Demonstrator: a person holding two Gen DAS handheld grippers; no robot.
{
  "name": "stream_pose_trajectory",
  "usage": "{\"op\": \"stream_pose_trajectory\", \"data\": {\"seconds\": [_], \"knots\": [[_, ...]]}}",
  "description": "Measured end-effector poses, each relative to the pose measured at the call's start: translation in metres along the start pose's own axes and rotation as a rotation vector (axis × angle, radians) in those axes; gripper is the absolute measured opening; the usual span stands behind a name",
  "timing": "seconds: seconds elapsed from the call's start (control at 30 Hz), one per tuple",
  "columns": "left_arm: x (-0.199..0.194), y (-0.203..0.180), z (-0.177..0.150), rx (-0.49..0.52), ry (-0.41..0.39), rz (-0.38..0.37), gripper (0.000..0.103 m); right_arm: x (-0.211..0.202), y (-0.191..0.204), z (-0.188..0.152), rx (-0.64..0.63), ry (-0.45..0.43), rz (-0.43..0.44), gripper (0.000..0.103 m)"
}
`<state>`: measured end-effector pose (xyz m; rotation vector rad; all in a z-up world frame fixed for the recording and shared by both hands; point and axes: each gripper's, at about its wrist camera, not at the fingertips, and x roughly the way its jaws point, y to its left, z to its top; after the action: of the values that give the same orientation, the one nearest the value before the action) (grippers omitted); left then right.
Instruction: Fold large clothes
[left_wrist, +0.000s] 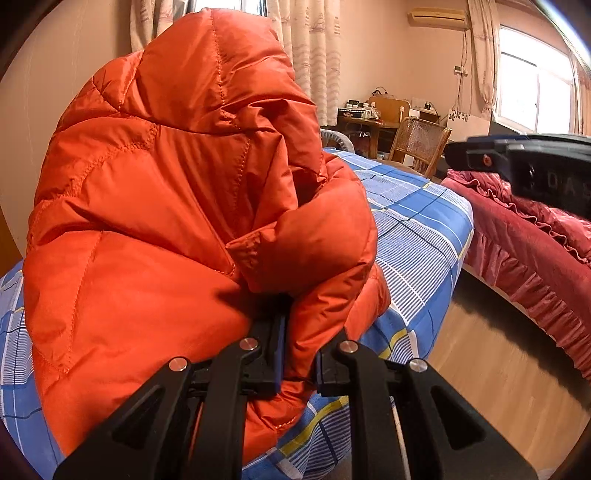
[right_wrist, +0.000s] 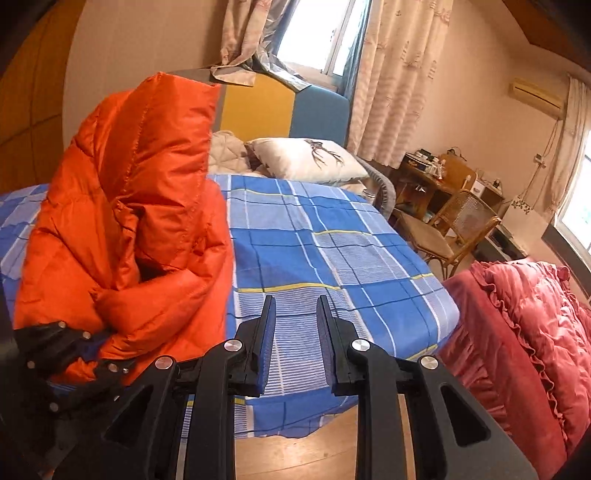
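Observation:
An orange quilted down jacket (left_wrist: 177, 206) stands bunched up on the blue checked bed sheet (left_wrist: 417, 229), hood end raised. My left gripper (left_wrist: 299, 332) is shut on a puffy fold of the jacket near the bed's front edge. In the right wrist view the jacket (right_wrist: 133, 236) is at the left, with the left gripper (right_wrist: 74, 354) clamped on its lower part. My right gripper (right_wrist: 295, 325) is open and empty, to the right of the jacket, over the sheet (right_wrist: 332, 251) near the bed's front edge.
A red ruffled quilt (right_wrist: 524, 332) lies on a second bed at the right. A pillow (right_wrist: 306, 158) lies at the bed's head. A rattan chair (right_wrist: 454, 225) and a cluttered desk (right_wrist: 424, 170) stand beyond. Wooden floor (left_wrist: 491, 373) runs between the beds.

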<state>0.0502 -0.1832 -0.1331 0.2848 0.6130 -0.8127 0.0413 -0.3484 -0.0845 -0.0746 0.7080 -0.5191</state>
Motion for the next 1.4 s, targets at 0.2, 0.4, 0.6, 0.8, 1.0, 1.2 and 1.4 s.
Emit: {"op": "stream_pose_trajectory", "data": {"seconds": [0.2, 0.4, 0.6, 0.8, 1.0, 1.2, 1.4], "knots": [[0.002, 0.0, 0.002, 0.02, 0.012, 0.011, 0.01, -0.009, 0.014, 0.021, -0.054, -0.05, 0.043, 0.024], [0.001, -0.002, 0.002, 0.032, 0.021, 0.018, 0.01, -0.013, 0.026, 0.031, -0.075, -0.068, 0.102, 0.024], [-0.002, -0.002, 0.0, 0.033, 0.02, 0.02, 0.011, -0.002, 0.033, 0.023, -0.055, -0.032, 0.169, 0.024], [-0.008, -0.004, -0.004, 0.052, 0.006, 0.024, 0.011, 0.031, 0.028, 0.023, 0.046, 0.084, 0.292, 0.023], [-0.011, -0.002, -0.005, 0.04, -0.002, -0.007, 0.012, 0.056, 0.038, 0.015, 0.036, 0.142, 0.327, 0.023], [-0.05, 0.01, -0.015, -0.025, -0.02, -0.157, 0.014, 0.075, 0.042, 0.003, 0.037, 0.187, 0.293, 0.023], [-0.115, 0.075, -0.029, -0.241, -0.166, -0.077, 0.02, 0.086, 0.039, -0.011, 0.081, 0.189, 0.299, 0.023]]}}
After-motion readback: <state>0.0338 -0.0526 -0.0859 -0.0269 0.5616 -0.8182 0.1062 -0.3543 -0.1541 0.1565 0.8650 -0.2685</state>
